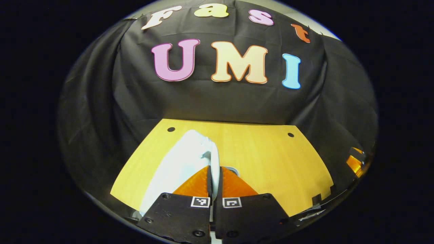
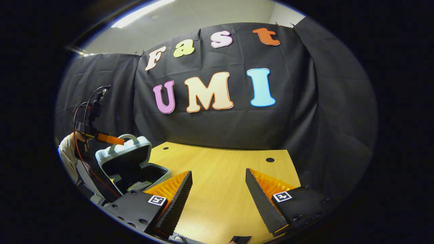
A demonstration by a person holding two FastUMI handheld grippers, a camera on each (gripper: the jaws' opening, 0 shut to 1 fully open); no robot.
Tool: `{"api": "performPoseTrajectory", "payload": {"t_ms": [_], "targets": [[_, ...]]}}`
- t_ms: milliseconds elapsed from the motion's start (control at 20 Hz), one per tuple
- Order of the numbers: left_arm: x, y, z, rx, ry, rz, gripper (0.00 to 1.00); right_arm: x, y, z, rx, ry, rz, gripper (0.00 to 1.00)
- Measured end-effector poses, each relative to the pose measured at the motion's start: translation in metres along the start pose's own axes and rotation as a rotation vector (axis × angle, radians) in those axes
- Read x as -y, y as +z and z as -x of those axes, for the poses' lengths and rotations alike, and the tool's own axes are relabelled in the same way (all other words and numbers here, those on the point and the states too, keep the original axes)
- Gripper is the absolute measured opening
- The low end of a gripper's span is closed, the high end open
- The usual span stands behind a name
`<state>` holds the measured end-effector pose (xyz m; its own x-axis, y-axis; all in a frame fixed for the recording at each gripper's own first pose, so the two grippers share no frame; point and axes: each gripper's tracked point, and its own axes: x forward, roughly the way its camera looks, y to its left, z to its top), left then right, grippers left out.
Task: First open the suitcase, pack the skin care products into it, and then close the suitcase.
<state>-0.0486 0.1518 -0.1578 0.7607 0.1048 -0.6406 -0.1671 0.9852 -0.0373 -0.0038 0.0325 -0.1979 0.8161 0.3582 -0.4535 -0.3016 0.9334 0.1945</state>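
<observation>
Left gripper (image 1: 214,176) clamps suitcase lid (image 1: 183,162); right gripper (image 2: 218,189) spread.

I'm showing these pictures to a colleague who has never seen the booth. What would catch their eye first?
Most striking is the pale suitcase at the left end of the wooden table, its lid raised to show a dark inside. The left claw is clamped on the lid's edge and holds it up. In the right gripper view, the right claw hangs wide open over the bare table, holding nothing.
</observation>
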Motion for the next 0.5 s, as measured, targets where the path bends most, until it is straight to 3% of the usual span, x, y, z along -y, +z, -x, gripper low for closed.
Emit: {"api": "performPoseTrajectory", "payload": {"t_ms": [400,500], "targets": [[0.061,-0.05,-0.025,-0.102,-0.177,-0.019,0.07,-0.013,0.003,0.0,0.007,-0.027,-0.04,0.98],[0.078,-0.05,-0.022,-0.068,-0.224,-0.012,0.12,-0.017,0.001,0.0,0.002,-0.03,-0.048,0.98]]}}
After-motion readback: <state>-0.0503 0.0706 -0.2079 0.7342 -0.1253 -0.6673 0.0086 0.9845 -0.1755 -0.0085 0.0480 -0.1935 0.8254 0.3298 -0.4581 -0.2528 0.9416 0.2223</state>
